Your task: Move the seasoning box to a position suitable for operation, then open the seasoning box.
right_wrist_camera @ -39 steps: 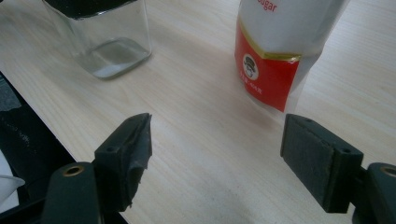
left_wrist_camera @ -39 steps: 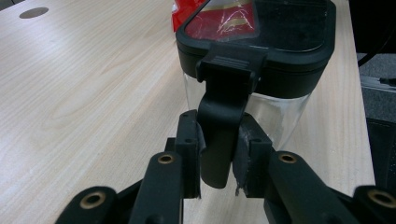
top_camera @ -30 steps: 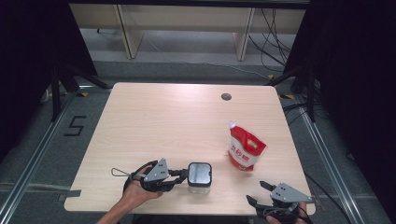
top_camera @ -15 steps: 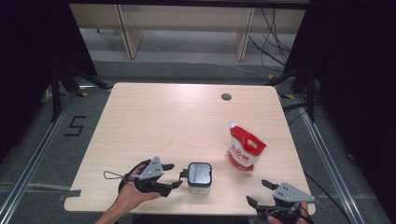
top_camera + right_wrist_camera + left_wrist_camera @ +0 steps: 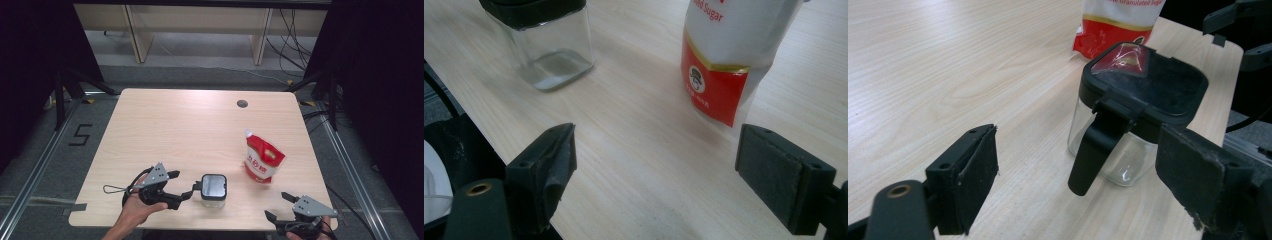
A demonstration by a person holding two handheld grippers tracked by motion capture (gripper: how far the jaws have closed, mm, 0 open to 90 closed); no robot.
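Near the front edge of the table (image 5: 165, 120), a little left of its middle, stands the jar (image 5: 214, 186) we are working on: clear glass walls, a square black lid (image 5: 1153, 82), and a black handle (image 5: 1093, 152) that hangs down the side facing us. It looks nearly empty, with perhaps a thin film at the bottom in the right gripper view. Our left gripper (image 5: 186, 184) sits just to the jar's left with its jaws spread wide and nothing between them; the handle lies in the gap ahead of them, not yet touched. Compared with a second ago, the left hand (image 5: 137, 205) has drawn back a little from the jar and turned slightly, so the jaws now point more squarely at the handle side. We judge this to be a lining-up move before a grasp: the next step would be to slide forward until the pads straddle the handle or the jar wall, then close. The jar itself has not shifted.

Farther right stands the red and white sugar pouch (image 5: 262, 160), upright and well apart from the jar. Our right gripper (image 5: 278, 206) waits at the table's front right corner, jaws also wide apart and holding nothing, in much the same place as before, with the pouch ahead of it.
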